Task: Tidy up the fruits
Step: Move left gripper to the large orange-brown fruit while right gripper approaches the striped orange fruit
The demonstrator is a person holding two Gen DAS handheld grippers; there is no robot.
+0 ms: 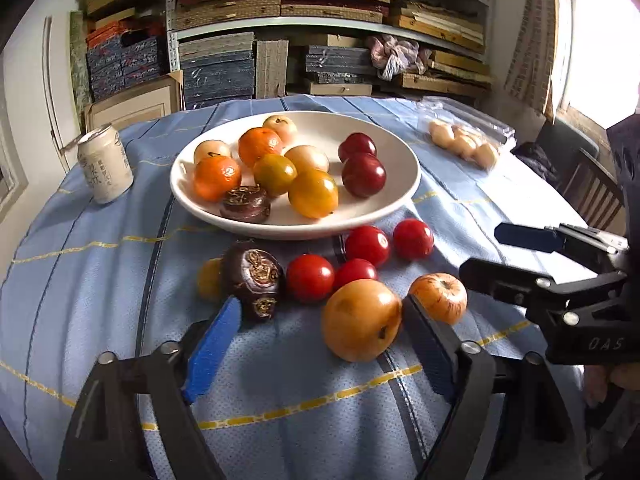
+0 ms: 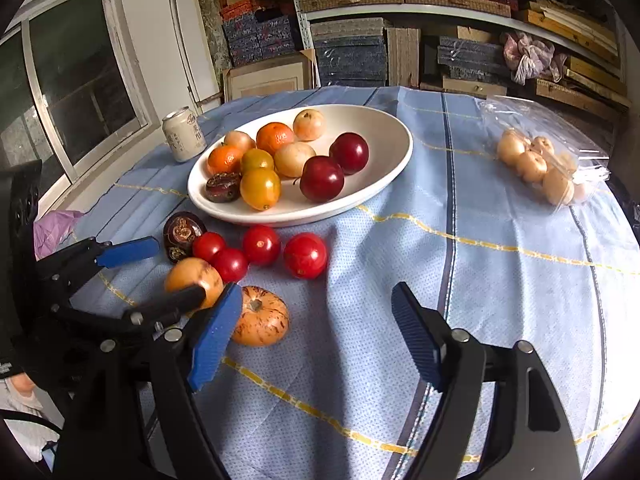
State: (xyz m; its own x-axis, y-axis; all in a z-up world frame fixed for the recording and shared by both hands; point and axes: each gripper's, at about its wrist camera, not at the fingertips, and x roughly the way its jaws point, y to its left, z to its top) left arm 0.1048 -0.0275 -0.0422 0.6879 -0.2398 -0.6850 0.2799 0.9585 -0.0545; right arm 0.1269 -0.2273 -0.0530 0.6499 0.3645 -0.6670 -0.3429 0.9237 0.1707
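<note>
A white plate (image 1: 400, 200) (image 2: 394, 168) holds oranges, yellow fruits, dark red plums and a dark purple fruit. In front of it on the blue cloth lie several red fruits (image 1: 310, 278) (image 2: 305, 255) and another dark purple fruit (image 1: 256, 280) (image 2: 182, 236). My left gripper (image 1: 320, 308) (image 2: 180, 270) is open around a big yellow-orange fruit (image 1: 360, 320) (image 2: 188, 274), which rests against its right finger and clear of the left pad. My right gripper (image 2: 318, 292) (image 1: 480, 252) is open, with a striped orange fruit (image 2: 260, 320) (image 1: 440, 296) beside its left pad.
A pale drink can (image 1: 105, 164) (image 2: 184, 134) stands left of the plate. A clear bag of pale fruits (image 1: 464, 144) (image 2: 540, 160) lies at the right of the table. A wooden chair (image 1: 592, 188) stands beyond the right edge. Shelves of stacked boards fill the back.
</note>
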